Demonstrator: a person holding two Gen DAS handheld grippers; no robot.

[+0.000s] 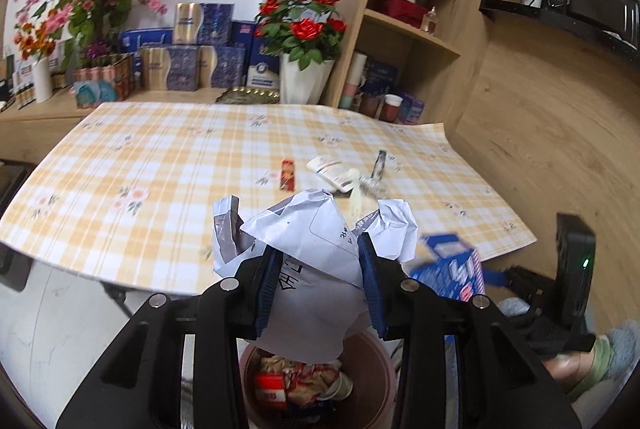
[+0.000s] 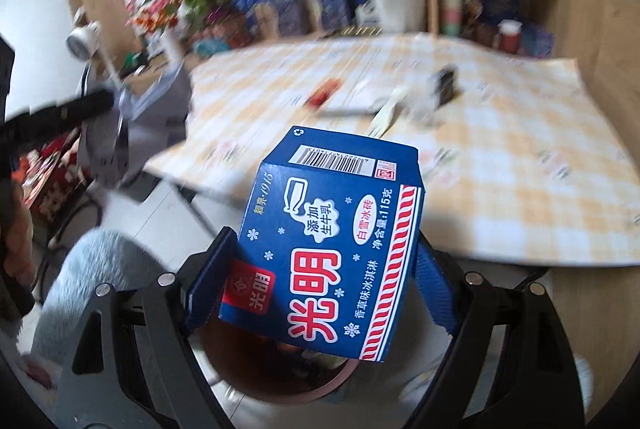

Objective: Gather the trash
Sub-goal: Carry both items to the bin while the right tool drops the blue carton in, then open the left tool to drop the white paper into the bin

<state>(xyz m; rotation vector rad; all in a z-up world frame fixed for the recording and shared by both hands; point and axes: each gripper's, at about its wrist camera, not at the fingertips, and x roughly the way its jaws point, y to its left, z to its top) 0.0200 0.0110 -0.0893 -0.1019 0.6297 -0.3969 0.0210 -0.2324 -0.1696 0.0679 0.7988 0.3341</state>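
Left wrist view: one left tool (image 1: pixel 318 281) clamps one crumpled white mailer bag (image 1: pixel 316 229); right tool (image 2: pixel 320 277) clamps one blue ice-cream carton (image 2: pixel 332 249) (red-striped edge).

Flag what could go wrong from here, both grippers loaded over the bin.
1. The brown round bin already looks quite full; the crumpled white paper wrapper in the left gripper may spill over.
2. The blue ice-cream carton in the right gripper sits tilted and could miss the rim.

Two black grippers, left gripper (image 1: pixel 316 281) and right gripper (image 2: pixel 320 281), each with blue ribbed pads (image 2: pixel 434 285), silver screws (image 1: pixel 229 283) and slotted arms. Fluffy pale-blue sleeve (image 2: pixel 96 261).
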